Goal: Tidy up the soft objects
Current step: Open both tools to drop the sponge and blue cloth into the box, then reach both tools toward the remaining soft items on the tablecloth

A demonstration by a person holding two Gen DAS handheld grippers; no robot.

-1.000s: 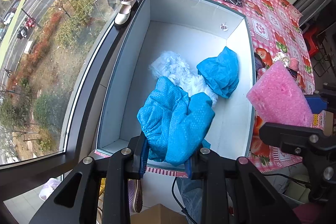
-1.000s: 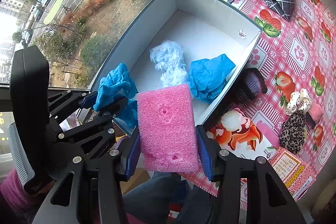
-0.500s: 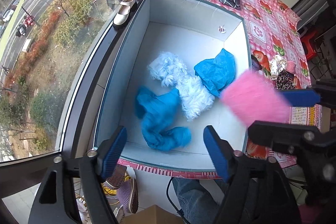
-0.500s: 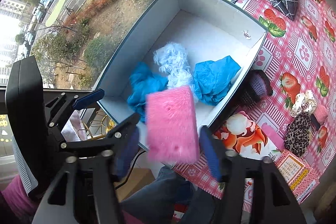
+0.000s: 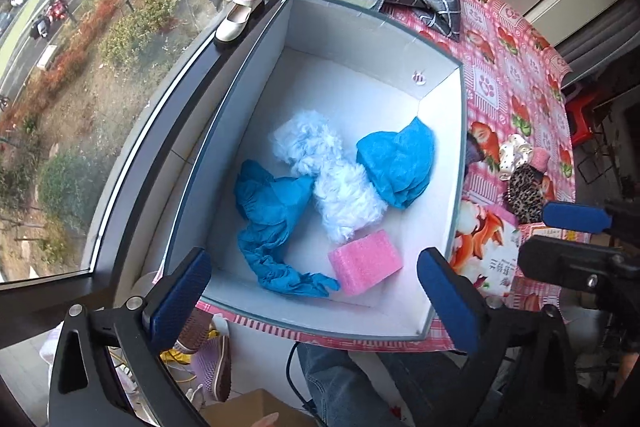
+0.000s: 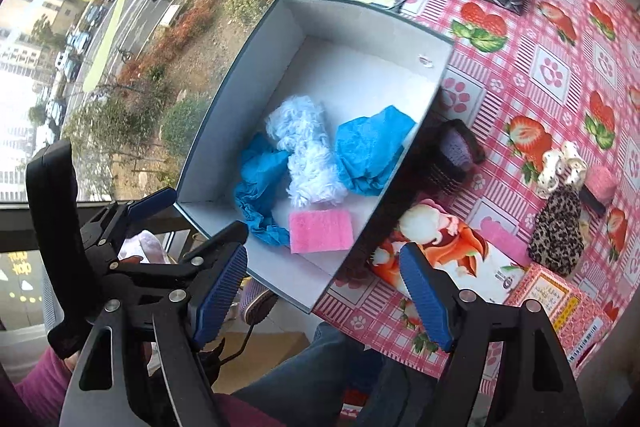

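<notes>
While both grippers tilt steeply down over the open box [image 5: 256, 75], the left gripper [image 5: 312, 291] has its jaws opening wide with nothing between them, and the right gripper [image 6: 324, 291] likewise has jaws opening and empty. Inside the box lie the pink sponge [image 5: 365, 262], a crumpled blue cloth [image 5: 272, 215], a white fluffy piece [image 5: 332, 179] and a second blue cloth [image 5: 398, 163]. Beyond the box's right wall, a dark brush [image 6: 456, 155] on the desk [image 6: 520, 67] is partly hidden.
</notes>
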